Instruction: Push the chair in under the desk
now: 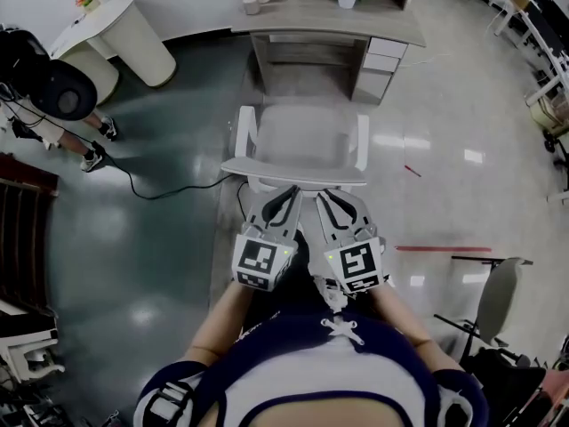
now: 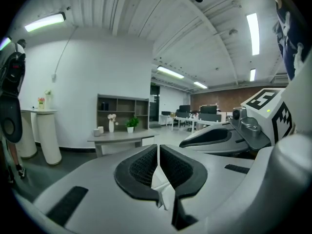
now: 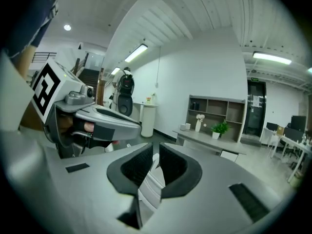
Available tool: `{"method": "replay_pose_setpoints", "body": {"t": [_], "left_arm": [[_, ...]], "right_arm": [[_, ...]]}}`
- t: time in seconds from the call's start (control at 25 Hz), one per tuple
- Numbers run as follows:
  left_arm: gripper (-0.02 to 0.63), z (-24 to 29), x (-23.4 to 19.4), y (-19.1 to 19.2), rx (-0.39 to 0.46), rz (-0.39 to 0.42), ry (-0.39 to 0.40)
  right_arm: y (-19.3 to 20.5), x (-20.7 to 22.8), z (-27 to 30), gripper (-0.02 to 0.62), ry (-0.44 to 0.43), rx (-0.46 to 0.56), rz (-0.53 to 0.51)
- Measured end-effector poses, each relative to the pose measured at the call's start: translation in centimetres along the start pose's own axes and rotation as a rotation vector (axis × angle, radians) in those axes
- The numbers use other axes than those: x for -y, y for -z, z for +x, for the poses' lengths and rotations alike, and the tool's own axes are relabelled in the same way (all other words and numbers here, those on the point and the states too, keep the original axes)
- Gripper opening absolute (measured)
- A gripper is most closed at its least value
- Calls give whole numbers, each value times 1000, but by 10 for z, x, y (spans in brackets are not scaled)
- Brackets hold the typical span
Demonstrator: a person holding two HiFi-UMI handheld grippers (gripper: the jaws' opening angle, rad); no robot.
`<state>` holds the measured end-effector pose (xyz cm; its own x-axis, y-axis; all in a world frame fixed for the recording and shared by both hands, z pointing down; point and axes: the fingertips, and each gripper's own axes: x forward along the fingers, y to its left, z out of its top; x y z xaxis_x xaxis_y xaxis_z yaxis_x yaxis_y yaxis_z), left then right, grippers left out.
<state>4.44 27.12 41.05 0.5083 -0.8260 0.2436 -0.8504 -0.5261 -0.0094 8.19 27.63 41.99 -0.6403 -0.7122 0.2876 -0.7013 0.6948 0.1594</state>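
Two grey claws sit side by side in the head view, left gripper (image 1: 287, 192) and right gripper (image 1: 325, 196), their tips at the top edge of the white plastic armchair (image 1: 298, 140); I cannot tell if they touch it. The chair stands out from the grey wooden desk (image 1: 329, 18), facing its open kneehole, with glossy floor (image 1: 160, 265) between. A black cable (image 1: 169, 192) trails left of the chair, and a drawer stack (image 1: 380, 63) bounds the kneehole's right.

Left gripper view: jaws closed together, gripping nothing, a white sliver of chair beyond.

Right gripper view: the same.
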Motion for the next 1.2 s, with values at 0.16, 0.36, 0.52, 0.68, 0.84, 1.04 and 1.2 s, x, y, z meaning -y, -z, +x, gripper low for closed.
{"method": "replay_pose_setpoints", "body": {"t": [0.16,0.36,0.52,0.68,0.84,1.04,1.2], "left_arm": [[9,17,-16,9,-54,52,26],[9,38,-34,29,-142,131,52],[11,47,-42,55,-228,180,92],[56,55,-43,77,-303,232,141],[88,60,-48,95,-366,304,176],[106,67,-54,115,-430,413,203],[127,71,-58,128,-476,467,215]], "right_arm": [[6,1,25,12,-26,-63,-89],[24,5,53,12,-57,-145,-168],[44,3,70,12,-90,-219,-190],[64,-1,81,13,-135,-293,-214],[78,-4,92,13,-165,-357,-265],[98,-9,105,47,-214,-447,-329],[114,-12,113,106,-238,-508,-374]]}}
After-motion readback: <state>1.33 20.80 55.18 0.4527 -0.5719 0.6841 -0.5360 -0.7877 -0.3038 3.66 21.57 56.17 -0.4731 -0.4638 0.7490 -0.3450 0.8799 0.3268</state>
